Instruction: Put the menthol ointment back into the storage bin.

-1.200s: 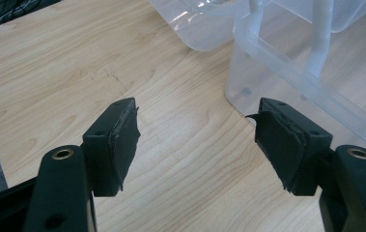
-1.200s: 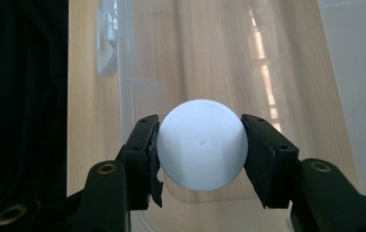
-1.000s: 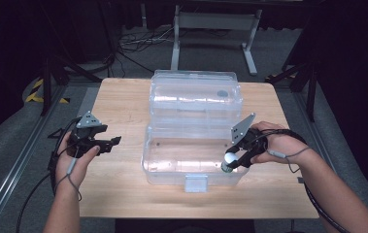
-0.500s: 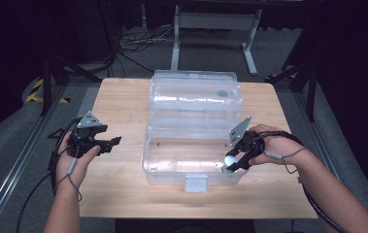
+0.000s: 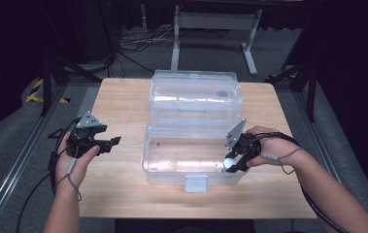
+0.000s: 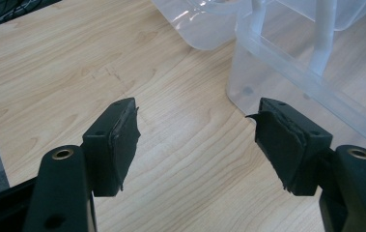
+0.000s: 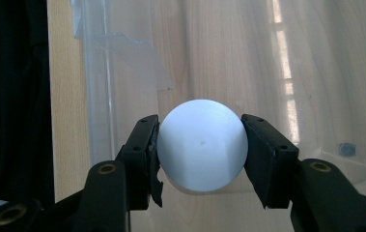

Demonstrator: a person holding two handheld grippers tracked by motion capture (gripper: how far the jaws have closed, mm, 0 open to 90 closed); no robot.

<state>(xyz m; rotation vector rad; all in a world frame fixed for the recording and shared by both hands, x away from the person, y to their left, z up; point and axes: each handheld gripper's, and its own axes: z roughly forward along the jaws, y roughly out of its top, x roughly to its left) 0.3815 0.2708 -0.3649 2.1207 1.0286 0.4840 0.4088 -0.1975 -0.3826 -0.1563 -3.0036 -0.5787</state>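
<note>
White ball (image 7: 203, 145): round, plain, pinched between both pads of right tool (image 7: 201, 150); held inside clear plastic box (image 5: 172, 160), near its right front corner, above box floor. Clear plastic box: lid (image 5: 196, 92) swung open behind, latch tab (image 5: 195, 183) on front wall, resting on wooden tabletop (image 5: 118, 102). Left tool (image 6: 197, 140): spread wide, nothing between pads, held over bare tabletop left of box, apart from its wall. Cables trailing from both tools toward near edge of tabletop.
</note>
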